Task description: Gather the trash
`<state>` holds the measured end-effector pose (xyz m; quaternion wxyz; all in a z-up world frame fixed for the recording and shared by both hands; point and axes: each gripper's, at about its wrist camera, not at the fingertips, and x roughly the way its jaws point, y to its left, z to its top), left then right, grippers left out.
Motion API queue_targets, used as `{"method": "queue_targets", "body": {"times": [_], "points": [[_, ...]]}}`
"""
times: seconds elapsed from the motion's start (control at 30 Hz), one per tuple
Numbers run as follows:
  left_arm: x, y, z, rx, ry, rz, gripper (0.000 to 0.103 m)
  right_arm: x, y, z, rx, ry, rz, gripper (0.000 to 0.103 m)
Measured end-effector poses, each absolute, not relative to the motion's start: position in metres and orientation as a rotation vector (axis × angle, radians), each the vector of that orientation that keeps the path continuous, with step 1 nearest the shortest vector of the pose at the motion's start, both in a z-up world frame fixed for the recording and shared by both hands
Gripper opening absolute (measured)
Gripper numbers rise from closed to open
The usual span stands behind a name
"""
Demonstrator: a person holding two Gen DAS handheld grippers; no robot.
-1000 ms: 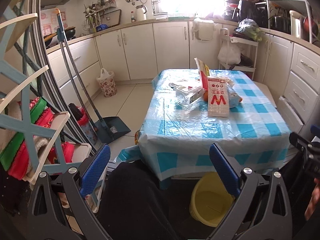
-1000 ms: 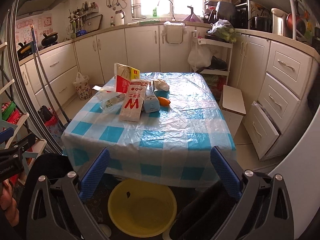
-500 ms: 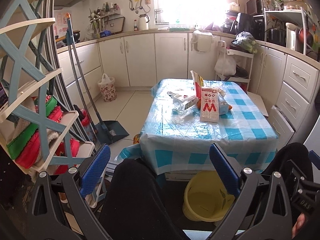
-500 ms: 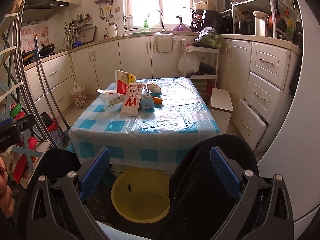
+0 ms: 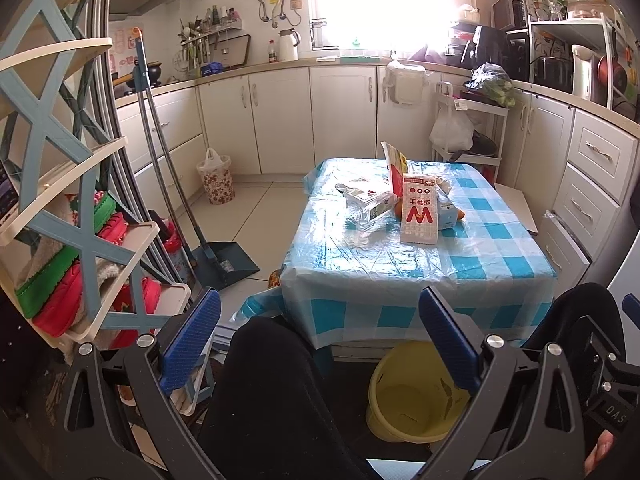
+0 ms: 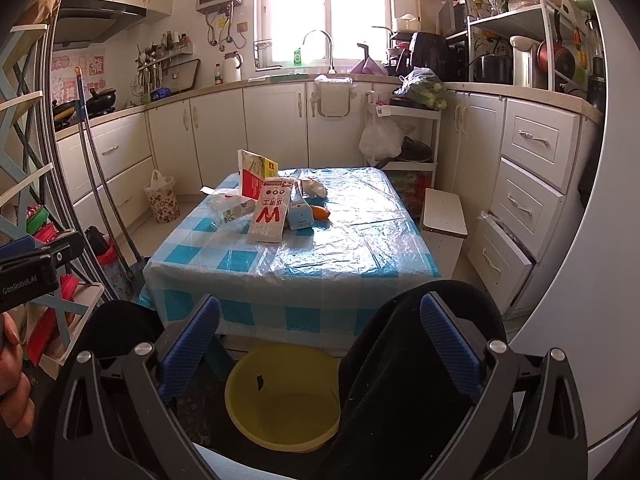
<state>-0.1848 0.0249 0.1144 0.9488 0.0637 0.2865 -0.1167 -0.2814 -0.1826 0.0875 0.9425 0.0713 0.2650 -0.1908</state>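
Trash lies in a cluster on the blue-checked table: a white bag with a red W, a red-and-white carton standing behind it, clear plastic wrap, a small light-blue carton and an orange item. A yellow basin sits on the floor under the table's near edge. My left gripper and right gripper are both open and empty, well short of the table, above the person's dark-clad knees.
A shelf rack with red and green cloths stands at the left. A broom and dustpan lean by the cabinets. A floral bin sits on the floor. A white stool and drawers flank the table's right side.
Both grippers have pulled back and risen away from the table, so it looks smaller and the knees now fill the lower view. Jaws stayed open.
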Motion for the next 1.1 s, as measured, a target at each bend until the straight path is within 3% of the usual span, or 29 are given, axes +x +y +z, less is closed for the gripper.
{"method": "queue_targets", "body": {"times": [1.1], "points": [[-0.193,0.018,0.11,0.15,0.582,-0.247,0.096,-0.276,-0.176,0.102,0.091,0.589,-0.402,0.096]]}}
